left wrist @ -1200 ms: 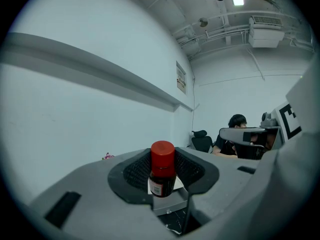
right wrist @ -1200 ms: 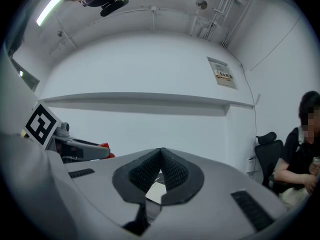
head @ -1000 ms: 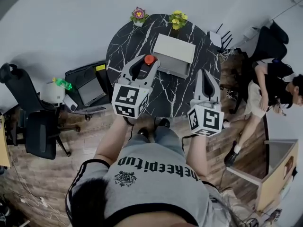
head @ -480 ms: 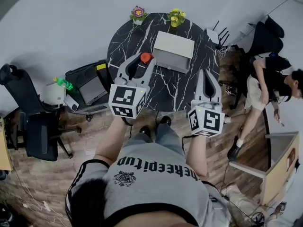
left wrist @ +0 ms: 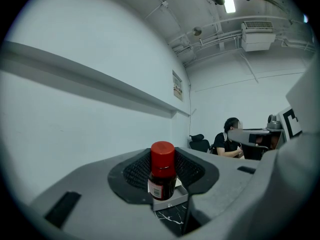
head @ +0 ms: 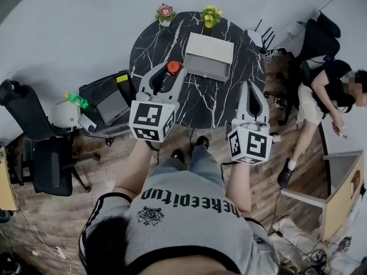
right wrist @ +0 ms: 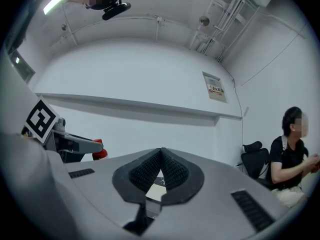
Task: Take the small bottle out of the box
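The small dark bottle (left wrist: pixel 162 176) with a red cap (head: pixel 174 67) stands upright between the pads of my left gripper (left wrist: pixel 163 180), which is shut on it. In the head view the left gripper (head: pixel 172 71) holds it above the black marble table (head: pixel 229 102), just left of the pale box (head: pixel 210 49). My right gripper (head: pixel 254 91) hovers over the table's near right edge, apart from the box. Its jaws (right wrist: pixel 160 156) are shut with nothing between them. The red cap (right wrist: pixel 98 152) also shows at the left of the right gripper view.
Two small flower pots (head: pixel 164 13) (head: pixel 210 18) stand at the table's far rim. Left of the table are a dark case with a laptop (head: pixel 110 105), a green bottle (head: pixel 77 101) and an office chair (head: pixel 40 148). A person (head: pixel 328 93) sits at the right.
My left gripper with the bottle has drifted slightly left, away from the box. The right gripper has stayed shut in much the same place.
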